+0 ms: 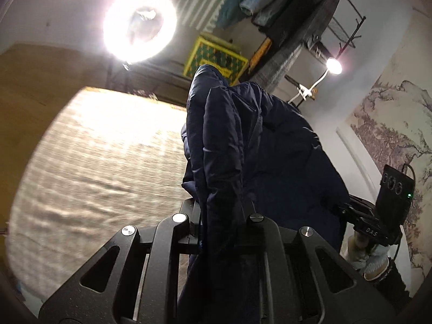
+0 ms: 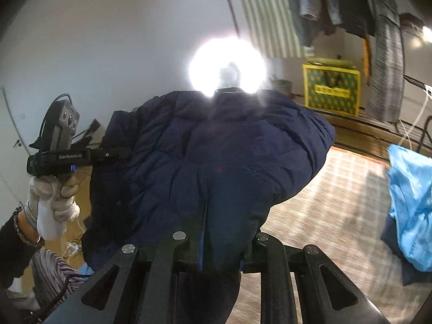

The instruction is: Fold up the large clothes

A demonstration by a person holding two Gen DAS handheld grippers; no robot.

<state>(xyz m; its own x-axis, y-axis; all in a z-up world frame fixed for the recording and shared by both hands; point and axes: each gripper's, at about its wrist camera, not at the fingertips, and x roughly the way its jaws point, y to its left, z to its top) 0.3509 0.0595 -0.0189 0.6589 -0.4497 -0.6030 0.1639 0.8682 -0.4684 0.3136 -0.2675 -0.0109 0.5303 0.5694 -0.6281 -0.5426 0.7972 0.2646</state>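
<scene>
A dark navy puffer jacket (image 1: 243, 140) hangs in the air between both grippers. My left gripper (image 1: 220, 205) is shut on a fold of its fabric, which fills the gap between the fingers. My right gripper (image 2: 224, 229) is shut on another part of the jacket (image 2: 210, 145), which bulges out in front of it. The right gripper also shows in the left wrist view (image 1: 348, 210), clamped on the jacket's far edge. The left gripper shows in the right wrist view (image 2: 108, 153), held by a gloved hand, pinching the jacket's left edge.
A pale woven mat (image 1: 102, 162) lies below. A bright ring light (image 1: 140, 24) glares in both views. A clothes rack (image 1: 291, 13) with hanging garments and a yellow-green box (image 2: 330, 91) stand behind. A light blue garment (image 2: 410, 197) lies at the right.
</scene>
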